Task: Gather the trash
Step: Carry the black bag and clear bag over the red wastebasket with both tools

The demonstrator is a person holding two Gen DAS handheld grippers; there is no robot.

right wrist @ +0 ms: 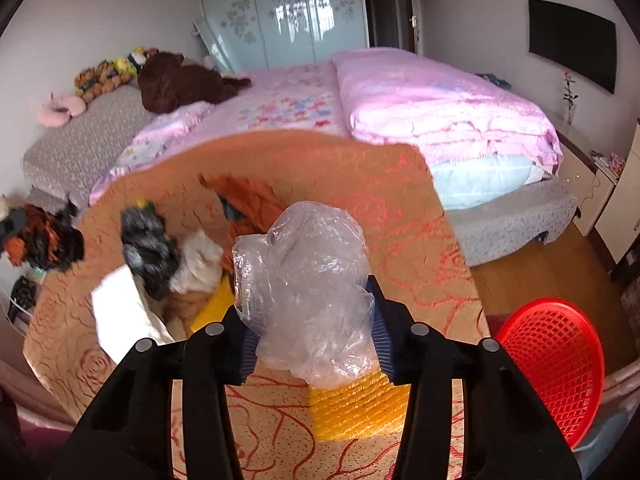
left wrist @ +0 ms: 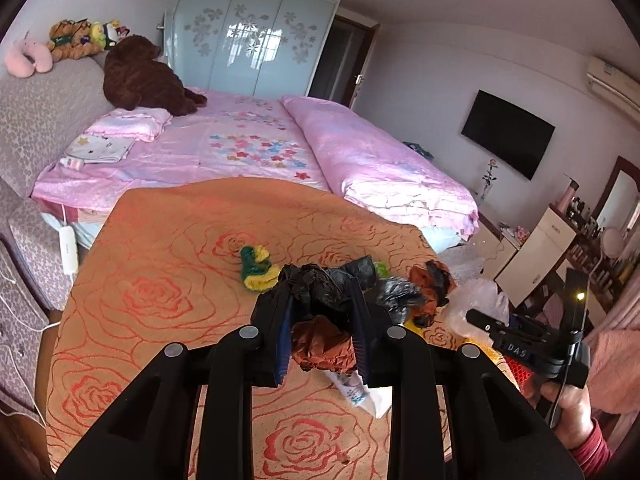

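Note:
My left gripper (left wrist: 322, 320) is shut on a crumpled black and brown plastic bag (left wrist: 320, 304), held above the orange rose-patterned table (left wrist: 160, 280). My right gripper (right wrist: 310, 320) is shut on a clear crumpled plastic bag (right wrist: 308, 284); it also shows at the right of the left wrist view (left wrist: 476, 304). More trash lies on the table: a green and yellow scrap (left wrist: 256, 266), a black and grey bag (right wrist: 146, 248), an orange and black bag (left wrist: 434, 280), white paper (right wrist: 124, 316) and yellow mesh wrap (right wrist: 356, 412). A red mesh basket (right wrist: 556, 368) stands at the table's right.
A bed with pink bedding (left wrist: 280, 144) lies behind the table, with plush toys (left wrist: 76, 40) on its headboard. A wardrobe (left wrist: 256, 36), a wall TV (left wrist: 508, 132) and a white cabinet (left wrist: 536, 256) stand beyond. Wooden floor (right wrist: 540, 264) shows to the right.

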